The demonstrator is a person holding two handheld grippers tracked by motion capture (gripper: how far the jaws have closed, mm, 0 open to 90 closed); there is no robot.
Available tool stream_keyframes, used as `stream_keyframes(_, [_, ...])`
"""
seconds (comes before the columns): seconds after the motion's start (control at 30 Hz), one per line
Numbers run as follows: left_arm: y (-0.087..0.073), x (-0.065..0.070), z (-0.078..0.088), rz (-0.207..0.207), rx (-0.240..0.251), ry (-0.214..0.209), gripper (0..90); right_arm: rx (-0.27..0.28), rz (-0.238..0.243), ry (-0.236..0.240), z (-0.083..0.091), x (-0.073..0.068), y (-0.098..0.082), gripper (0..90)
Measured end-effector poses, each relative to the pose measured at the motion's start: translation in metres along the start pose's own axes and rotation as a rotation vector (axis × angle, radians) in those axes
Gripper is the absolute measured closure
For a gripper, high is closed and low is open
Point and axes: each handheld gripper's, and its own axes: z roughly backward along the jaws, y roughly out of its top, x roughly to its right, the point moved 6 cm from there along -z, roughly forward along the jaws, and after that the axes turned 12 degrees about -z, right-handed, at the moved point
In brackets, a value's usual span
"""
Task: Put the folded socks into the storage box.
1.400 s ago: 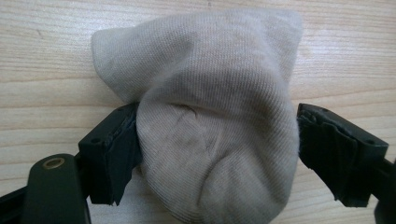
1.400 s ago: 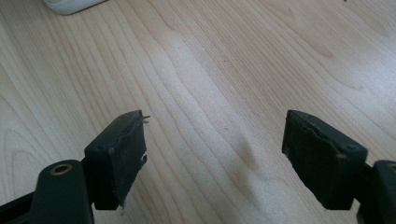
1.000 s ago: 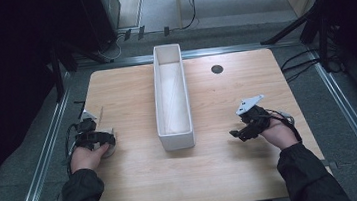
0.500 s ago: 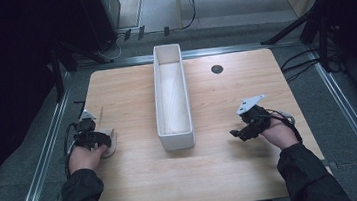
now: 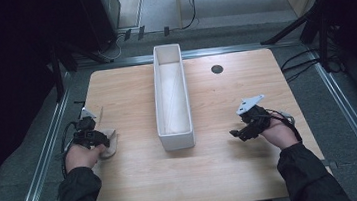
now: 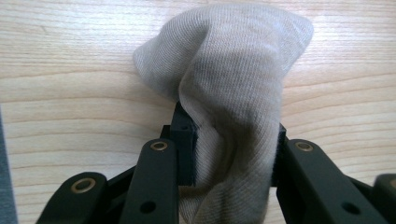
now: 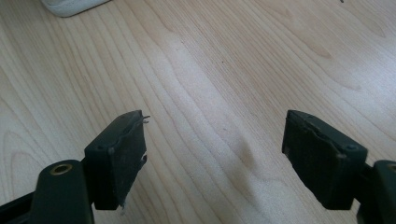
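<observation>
Now grasp step: left gripper (image 6: 233, 154), jaws just closing, pinches the beige sock (image 6: 233, 70); right gripper (image 7: 215, 154) gapes idle. Next: lift toward white bin (image 5: 175, 136).

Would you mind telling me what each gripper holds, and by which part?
The left gripper pinches a beige sock around its bunched middle; the right gripper holds nothing.

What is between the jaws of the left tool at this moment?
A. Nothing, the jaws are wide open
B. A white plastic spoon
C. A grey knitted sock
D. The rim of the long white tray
C: in the left gripper view the jaws of the left tool, which have just been closing, press on both sides of the grey knitted sock lying on the light wooden table.
</observation>
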Motion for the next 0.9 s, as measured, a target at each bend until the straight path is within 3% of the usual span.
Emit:
stream_keyframes(0.1, [0.002, 0.002, 0.002, 0.0, -0.001, -0.022, 68.3, 0.003, 0.001, -0.001, 0.0, 0.0, 0.0, 21.8])
stream_keyframes(0.17, [0.004, 0.005, 0.005, -0.009, 0.013, -0.06, 68.3, 0.002, -0.001, 0.001, 0.0, 0.0, 0.0, 21.8])
stream_keyframes(0.53, [0.02, 0.022, 0.026, -0.035, 0.012, -0.053, 69.1, 0.001, -0.002, 0.001, 0.0, 0.0, 0.0, 21.8])
stream_keyframes(0.7, [0.028, 0.03, 0.034, -0.06, 0.038, -0.056, 69.0, 0.001, 0.0, 0.001, 0.0, 0.0, 0.0, 21.8])
stream_keyframes(0.9, [0.039, 0.042, 0.04, -0.068, 0.008, -0.069, 69.1, 0.001, 0.001, 0.002, 0.0, -0.001, 0.0, 21.8])
